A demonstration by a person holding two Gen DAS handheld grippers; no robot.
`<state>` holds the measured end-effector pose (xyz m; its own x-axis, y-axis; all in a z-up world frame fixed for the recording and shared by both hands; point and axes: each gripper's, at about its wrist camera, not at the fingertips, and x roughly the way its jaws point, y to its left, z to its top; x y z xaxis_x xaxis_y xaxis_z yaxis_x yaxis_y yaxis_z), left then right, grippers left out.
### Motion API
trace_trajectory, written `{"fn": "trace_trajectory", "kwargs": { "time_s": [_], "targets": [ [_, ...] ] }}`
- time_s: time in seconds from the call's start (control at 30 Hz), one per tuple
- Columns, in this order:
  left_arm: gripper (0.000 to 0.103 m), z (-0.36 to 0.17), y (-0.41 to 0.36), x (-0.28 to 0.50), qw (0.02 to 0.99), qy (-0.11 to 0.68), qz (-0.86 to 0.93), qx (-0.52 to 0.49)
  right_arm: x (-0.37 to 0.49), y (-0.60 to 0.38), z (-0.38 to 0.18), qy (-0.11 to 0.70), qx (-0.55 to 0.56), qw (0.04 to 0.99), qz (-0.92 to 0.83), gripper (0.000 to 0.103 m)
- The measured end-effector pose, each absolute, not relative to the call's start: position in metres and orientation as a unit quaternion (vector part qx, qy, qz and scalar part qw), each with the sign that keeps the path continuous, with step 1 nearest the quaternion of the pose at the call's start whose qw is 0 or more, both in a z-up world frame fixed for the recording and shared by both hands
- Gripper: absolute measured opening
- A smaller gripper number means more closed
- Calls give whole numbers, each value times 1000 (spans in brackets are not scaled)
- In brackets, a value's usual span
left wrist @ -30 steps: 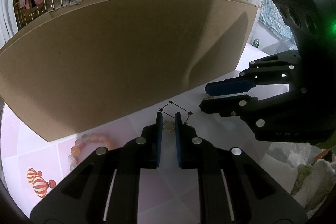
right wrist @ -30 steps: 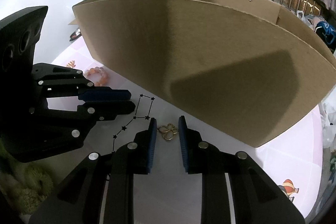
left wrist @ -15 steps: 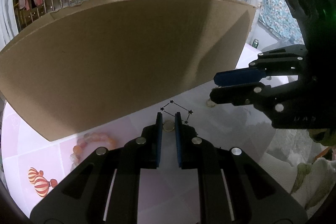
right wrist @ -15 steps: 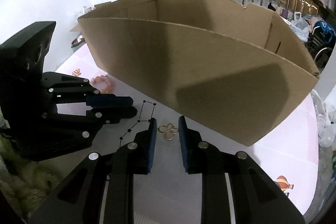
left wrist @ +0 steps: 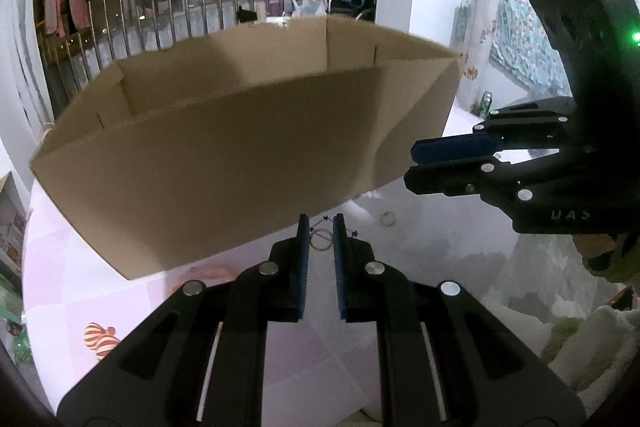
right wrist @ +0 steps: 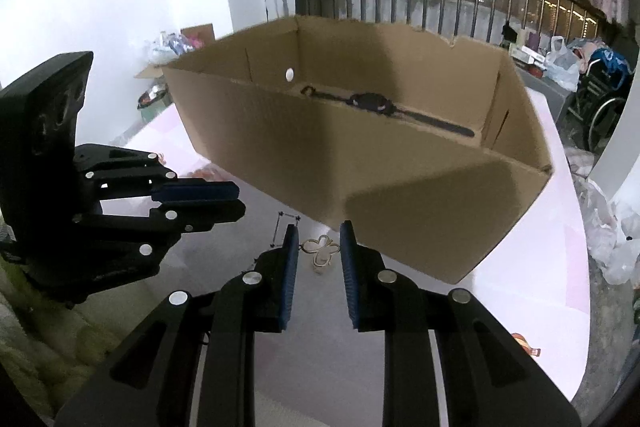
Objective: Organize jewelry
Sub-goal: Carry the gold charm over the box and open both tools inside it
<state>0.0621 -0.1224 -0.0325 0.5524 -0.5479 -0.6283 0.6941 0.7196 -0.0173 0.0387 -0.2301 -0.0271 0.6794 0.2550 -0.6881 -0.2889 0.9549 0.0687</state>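
My left gripper (left wrist: pixel 321 223) is shut on a thin gold ring (left wrist: pixel 321 244), held just above the pink table. My right gripper (right wrist: pixel 319 233) is shut on a gold clover-shaped piece (right wrist: pixel 320 253). Both hang side by side in front of the near wall of an open cardboard box (right wrist: pixel 400 195). Over that wall I see a black watch (right wrist: pixel 372 103) lying on the box floor. In the left wrist view the right gripper (left wrist: pixel 411 165) shows side-on at the right. A second small ring (left wrist: pixel 387 218) lies on the table beneath it.
A pink bead bracelet (left wrist: pixel 208 273) lies by the box's near left corner, half hidden. The tablecloth (left wrist: pixel 120 307) has a balloon print (left wrist: pixel 100 341) and a star-line print (right wrist: pixel 286 223). Fluffy cloth (left wrist: pixel 580 343) lies at the near right; railings and hanging clothes are behind.
Both grippers have risen, each with its gold piece still between its fingers. The box has sunk in both views, so its inside and the watch have come into sight.
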Motion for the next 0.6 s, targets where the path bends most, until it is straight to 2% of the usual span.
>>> {"fn": "trace_trajectory", "kwargs": {
  "time_s": [0.37,0.6],
  "targets": [
    [10,20,-112,48,898,243,-351,105,30,-244,25,300,6,940,160,21],
    [11,47,-121,75,907,222,-346,90,61,-251,48,279,18,950,142,21]
  ]
}}
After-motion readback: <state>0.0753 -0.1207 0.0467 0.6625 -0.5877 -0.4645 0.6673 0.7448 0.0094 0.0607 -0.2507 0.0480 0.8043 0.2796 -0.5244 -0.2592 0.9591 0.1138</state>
